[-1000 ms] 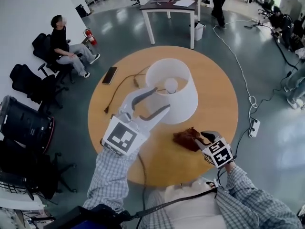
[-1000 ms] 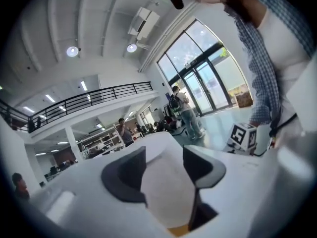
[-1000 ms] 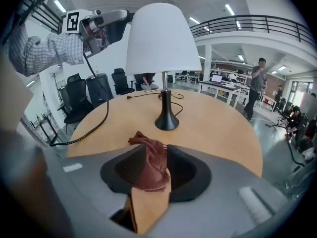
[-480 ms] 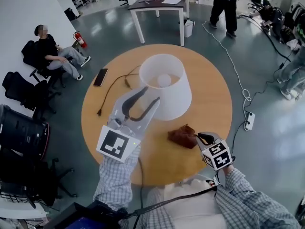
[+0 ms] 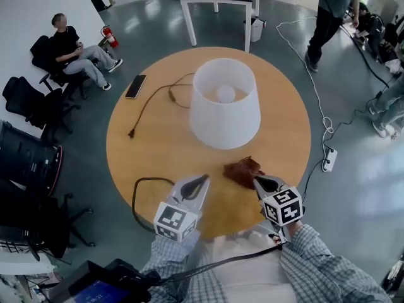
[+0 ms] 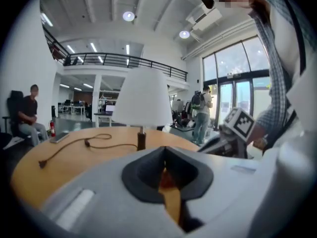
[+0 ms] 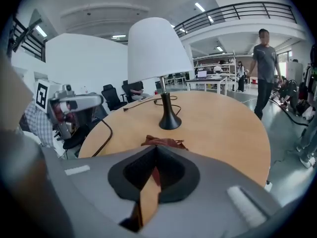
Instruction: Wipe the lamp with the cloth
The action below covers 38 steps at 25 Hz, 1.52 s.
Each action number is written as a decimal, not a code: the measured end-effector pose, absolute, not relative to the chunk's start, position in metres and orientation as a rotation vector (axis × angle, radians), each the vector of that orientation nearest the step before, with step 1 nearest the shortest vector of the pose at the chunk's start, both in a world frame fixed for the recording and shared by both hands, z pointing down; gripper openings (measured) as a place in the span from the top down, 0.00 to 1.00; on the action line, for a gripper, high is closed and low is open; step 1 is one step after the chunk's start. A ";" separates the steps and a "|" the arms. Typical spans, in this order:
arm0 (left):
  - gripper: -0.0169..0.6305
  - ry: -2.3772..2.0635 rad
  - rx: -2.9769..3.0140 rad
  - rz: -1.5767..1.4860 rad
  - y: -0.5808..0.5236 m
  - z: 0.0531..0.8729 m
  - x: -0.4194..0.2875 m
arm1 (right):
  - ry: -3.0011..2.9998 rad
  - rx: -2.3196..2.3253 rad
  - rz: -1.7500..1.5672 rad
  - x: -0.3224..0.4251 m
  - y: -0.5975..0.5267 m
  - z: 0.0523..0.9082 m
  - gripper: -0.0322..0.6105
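Held left claw low over near edge of round wooden worktop, jaws pressed together on nothing, having just drawn them closed. Pinched near edge of rust-brown cloth in right claw, those jaws likewise just closed, with rest of cloth crumpled on worktop. Left cloth just in front of white lamp, apart from its shade. Stood lamp upright near worktop's middle, on slim dark stem and base. Showed one pale bulb inside open-topped shade, seen from above. Ran lamp's dark cord leftward across worktop, plug lying free, near dark phone at far-left rim. Trailed black cable in a loop over worktop just left of left claw.
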<state>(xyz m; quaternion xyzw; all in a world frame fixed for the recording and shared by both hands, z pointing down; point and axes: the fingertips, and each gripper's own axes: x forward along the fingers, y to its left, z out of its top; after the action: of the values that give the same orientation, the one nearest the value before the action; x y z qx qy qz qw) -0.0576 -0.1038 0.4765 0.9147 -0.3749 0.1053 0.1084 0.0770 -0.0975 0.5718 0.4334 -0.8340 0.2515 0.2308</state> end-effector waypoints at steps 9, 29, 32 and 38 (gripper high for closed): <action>0.97 -0.860 2.629 0.454 -0.049 0.542 -0.018 | -2.342 1.107 0.723 0.048 -0.082 0.571 0.95; 0.97 -0.862 2.557 0.454 -0.051 0.555 -0.022 | -2.335 1.060 0.674 0.050 -0.080 0.574 0.95; 0.97 -0.863 2.555 0.457 -0.050 0.556 -0.021 | -2.336 1.048 0.677 0.050 -0.079 0.575 0.95; 0.97 -0.870 2.550 0.454 -0.050 0.558 -0.022 | -2.337 1.033 0.675 0.047 -0.078 0.576 0.95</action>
<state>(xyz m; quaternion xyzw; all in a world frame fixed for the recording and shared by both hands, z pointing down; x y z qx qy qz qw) -0.0223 -0.0498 0.5575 0.9137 -0.3119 0.1628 0.2033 0.0473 -0.0780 0.5761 0.3790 -0.8568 0.2476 0.2469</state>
